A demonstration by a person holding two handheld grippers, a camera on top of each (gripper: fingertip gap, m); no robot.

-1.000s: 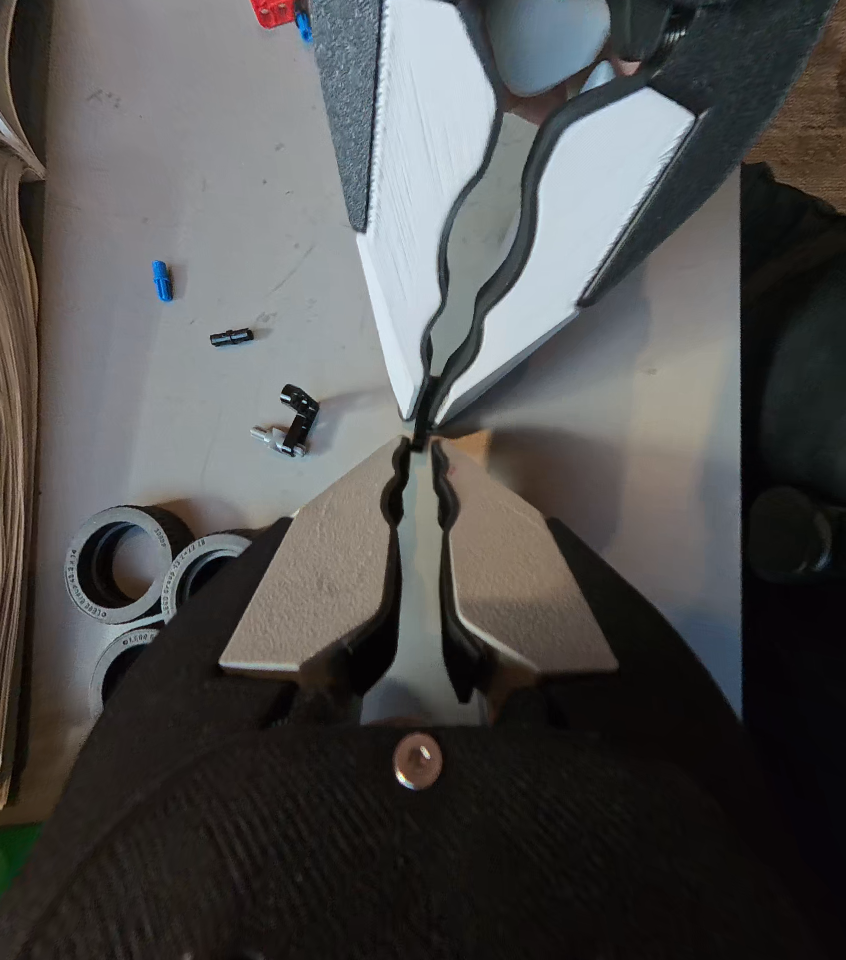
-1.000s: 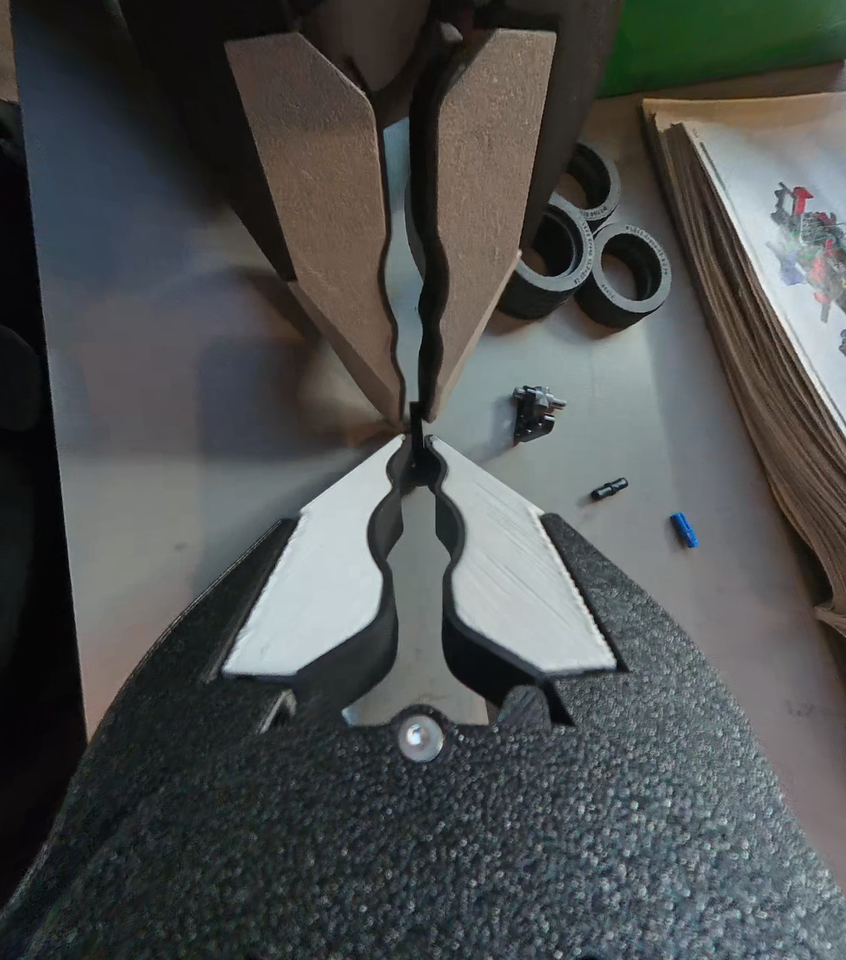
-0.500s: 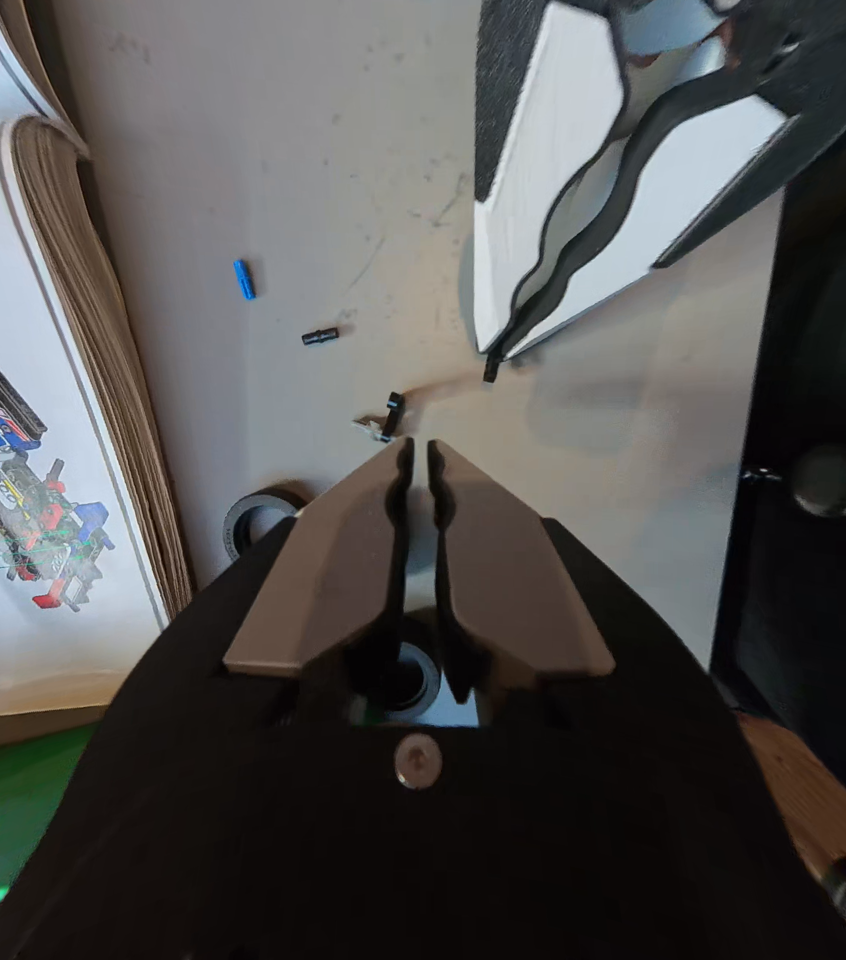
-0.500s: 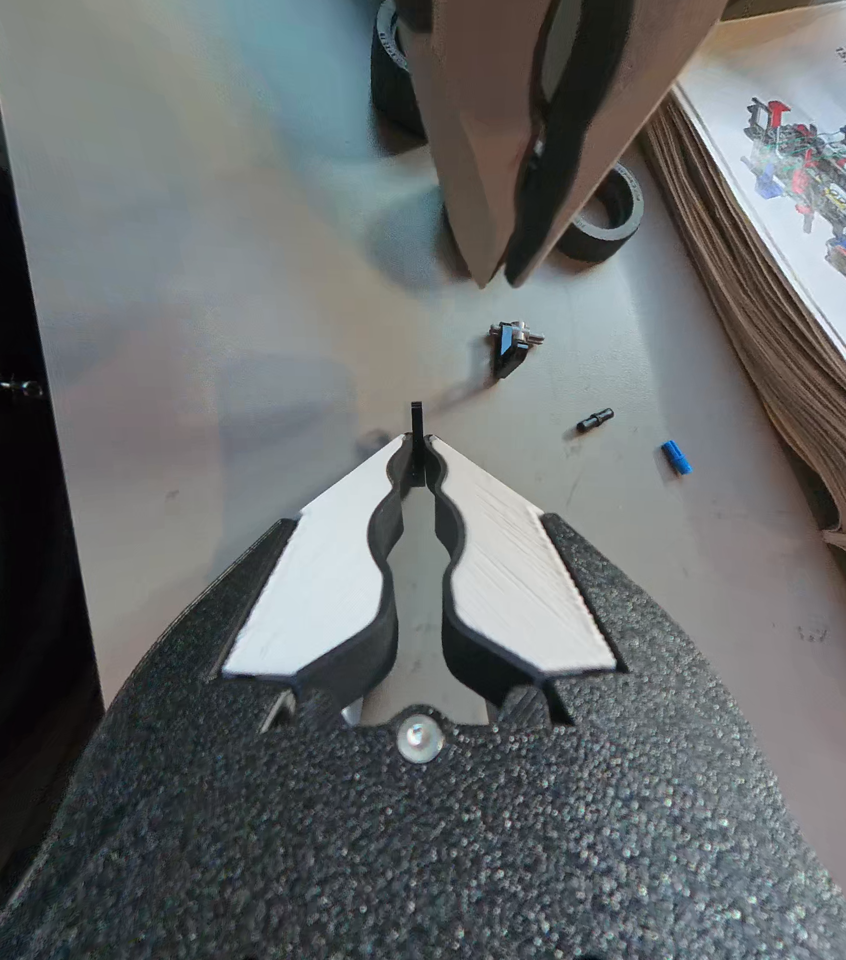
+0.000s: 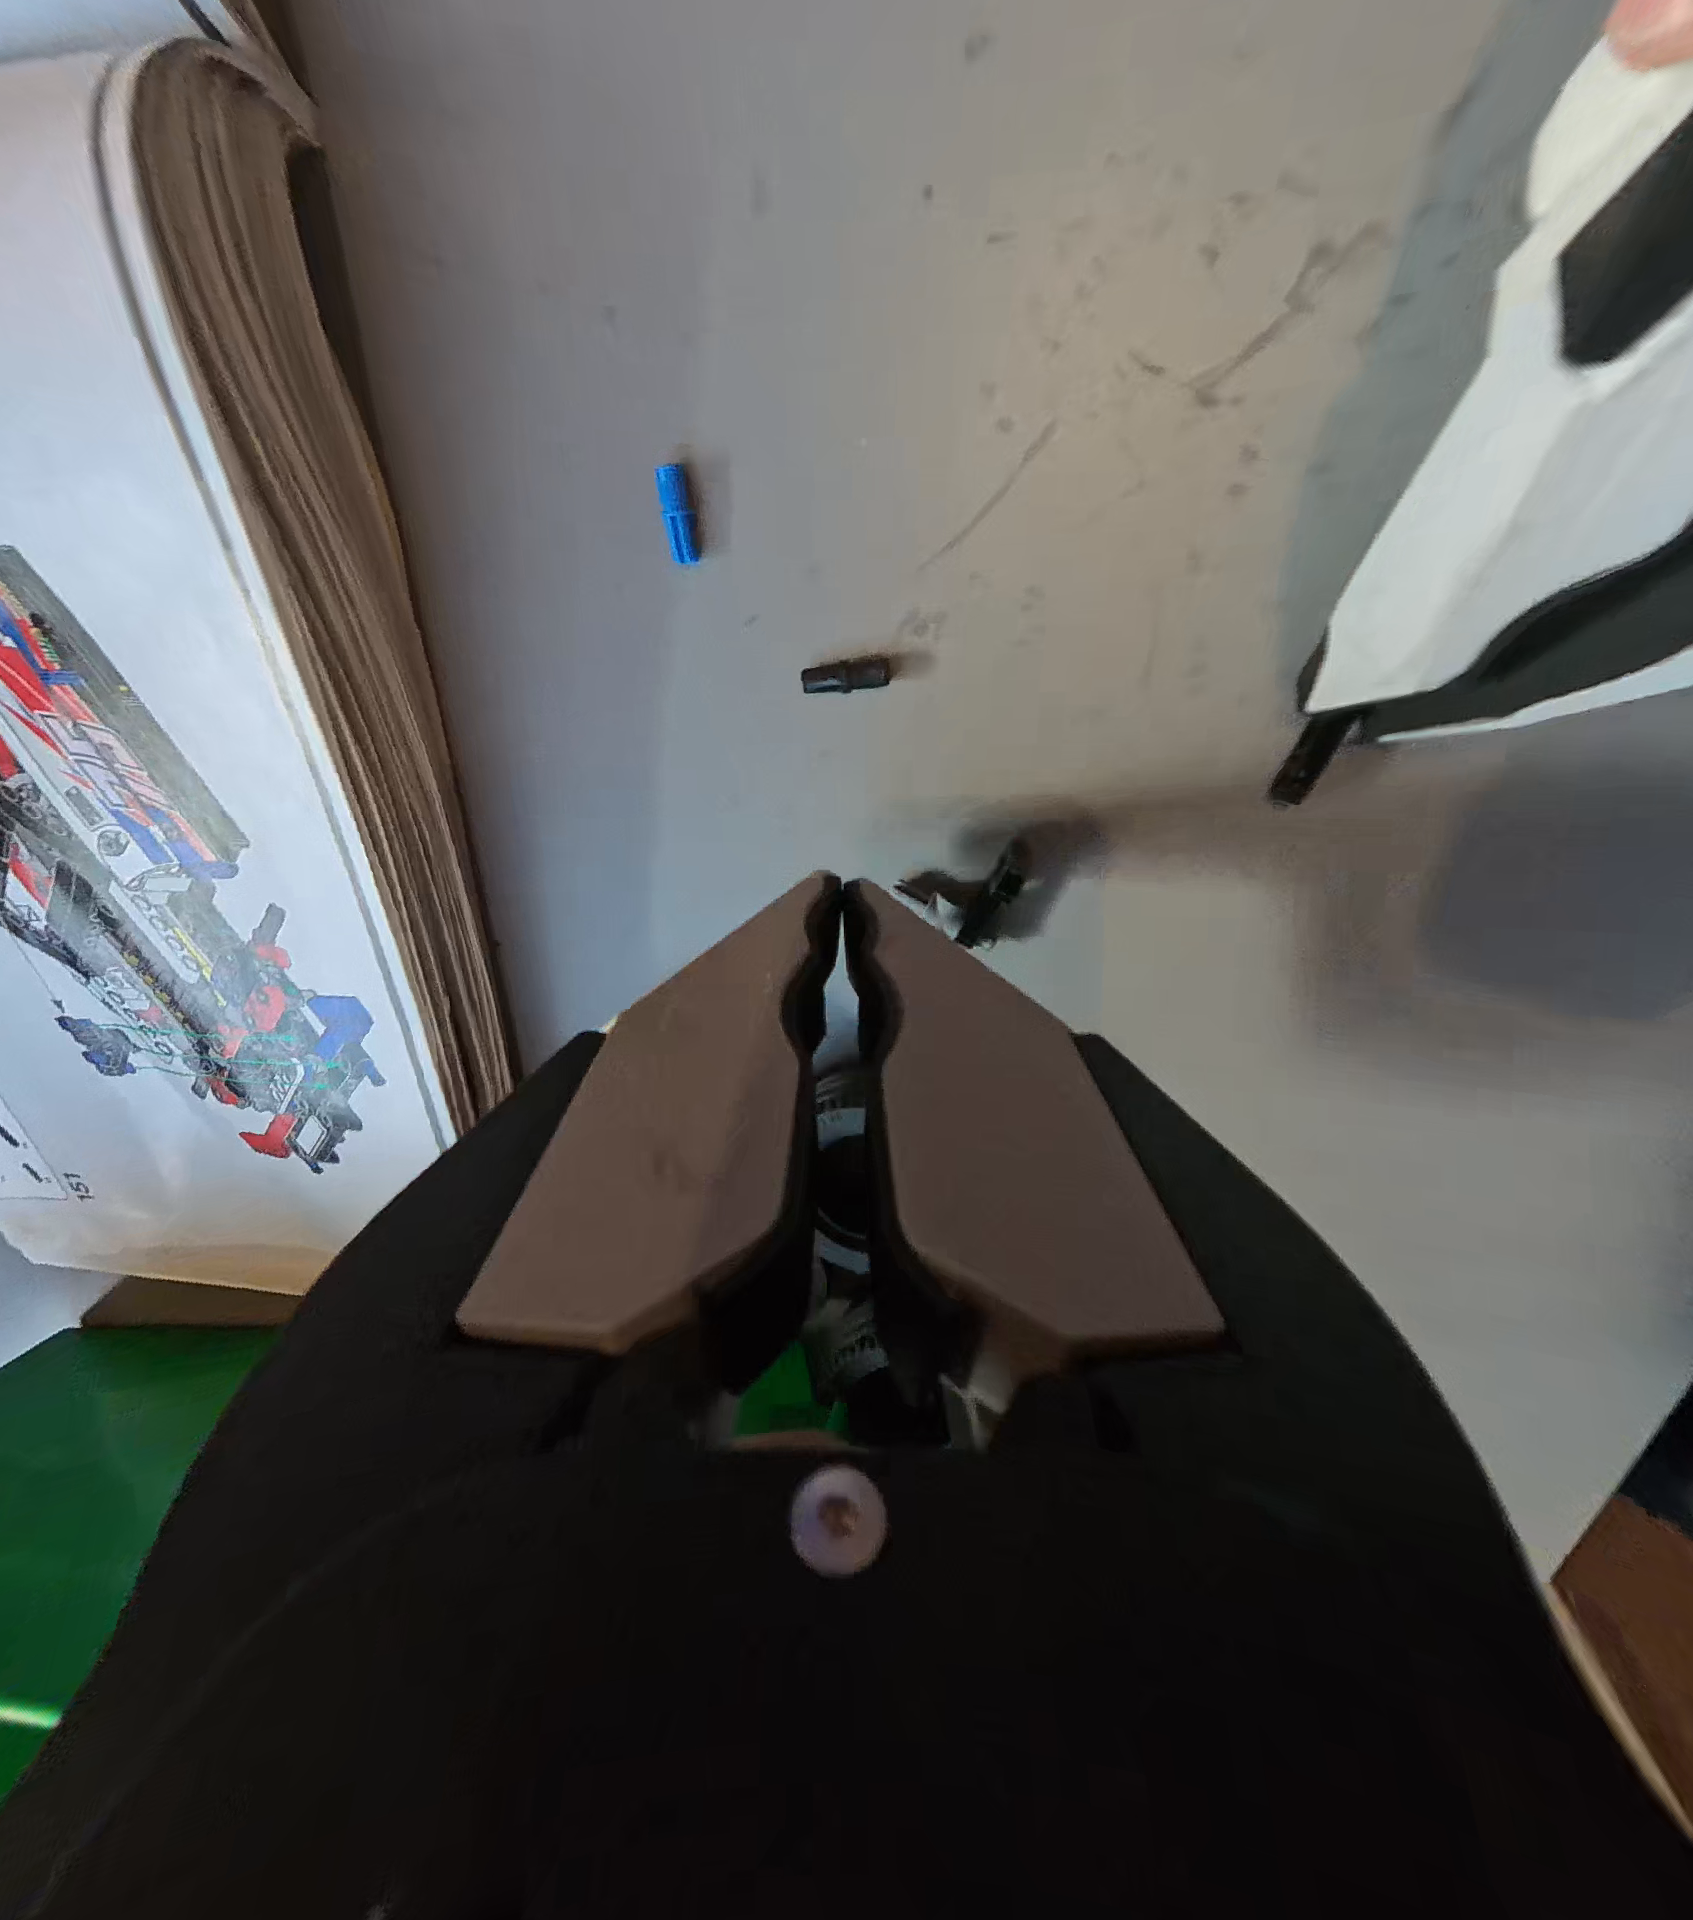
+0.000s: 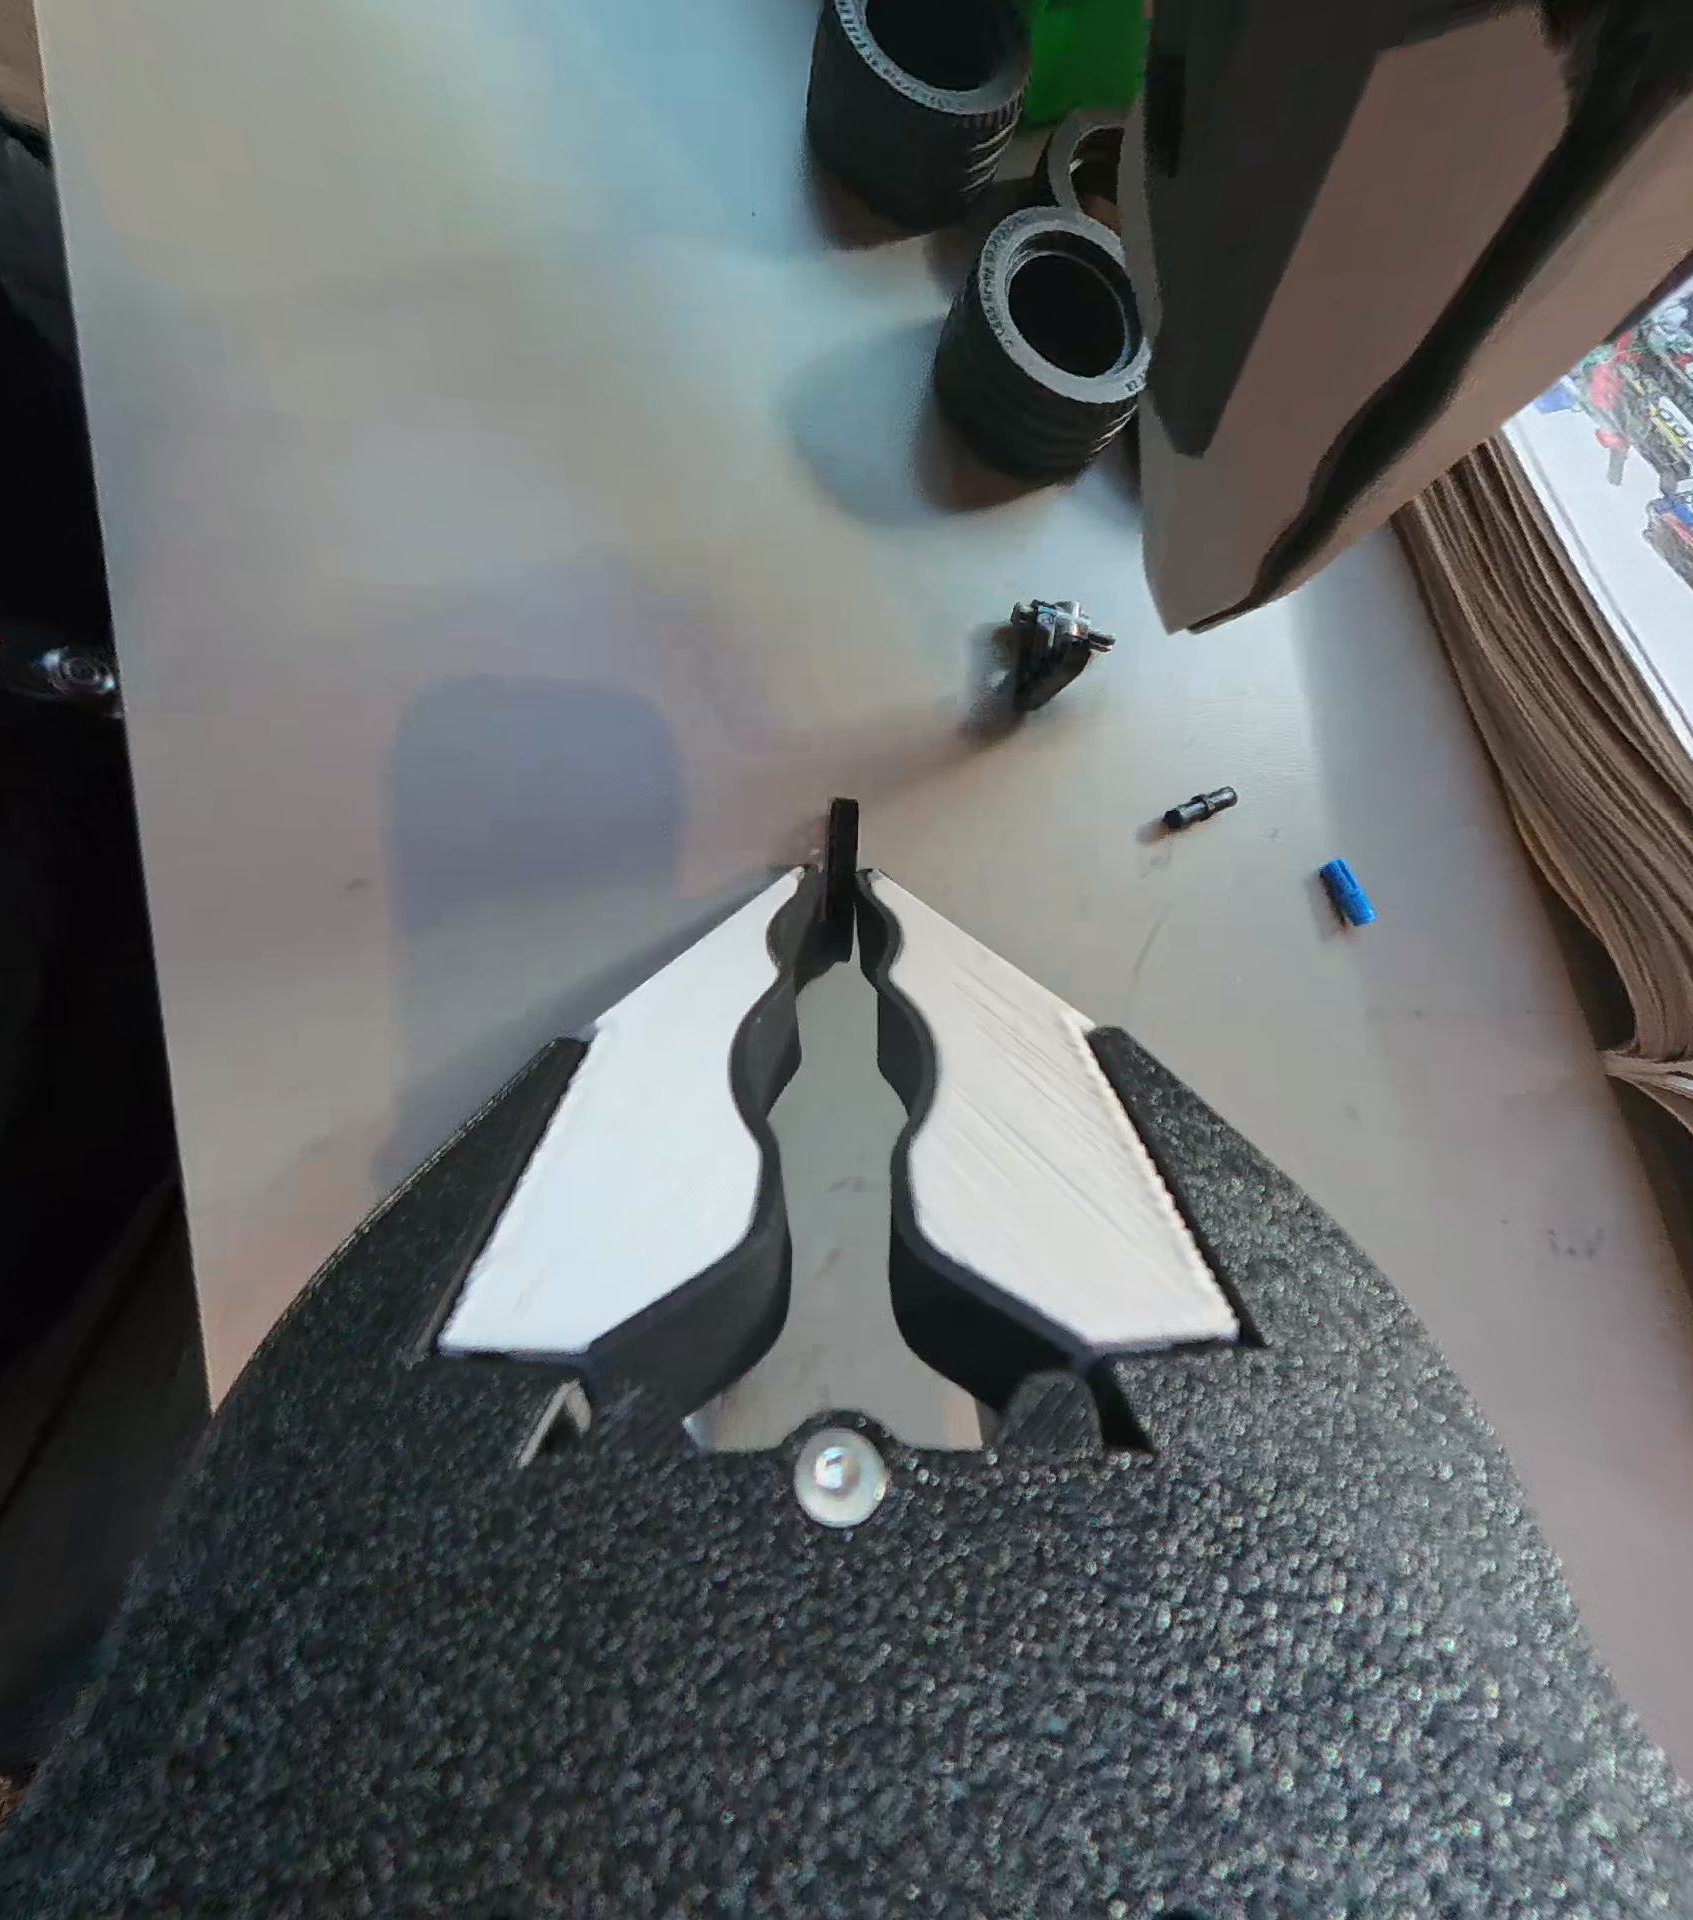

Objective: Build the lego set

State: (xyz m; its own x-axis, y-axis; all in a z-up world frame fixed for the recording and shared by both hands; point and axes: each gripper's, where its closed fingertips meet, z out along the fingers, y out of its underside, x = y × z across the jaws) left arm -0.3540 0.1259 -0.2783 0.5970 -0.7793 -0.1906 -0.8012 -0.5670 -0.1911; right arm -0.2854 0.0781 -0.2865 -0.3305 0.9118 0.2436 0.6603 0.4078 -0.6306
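Observation:
My right gripper [image 6: 840, 885] is shut on a small black lego piece [image 6: 840, 831] that sticks out past its white fingertips, above the grey table [image 6: 468, 499]. In the left wrist view the right gripper [image 5: 1332, 717] is at the upper right with the piece [image 5: 1301, 767] at its tip. My left gripper [image 5: 842, 902] has its brown fingers closed tip to tip with nothing between them. It hangs at the upper right of the right wrist view [image 6: 1211, 621]. A small black and grey lego assembly [image 6: 1055, 652] lies on the table between the two grippers, and shows blurred in the left wrist view [image 5: 989, 896].
A black pin [image 6: 1200, 808] and a blue pin [image 6: 1348, 891] lie near the open instruction book [image 6: 1631, 748]. Black tyres [image 6: 1050, 332] stand at the far end. A green surface [image 5: 11, 1538] borders the table. The table's edge [image 6: 125, 790] drops to dark things. The black pin [image 6: 1200, 808] is about 4 cm from my left fingertips. It is also in sight in the left wrist view [image 5: 860, 676].
The two grippers were tip to tip on the black piece. They have drawn apart: the right gripper keeps the piece, and the left has let go, pulled back and closed.

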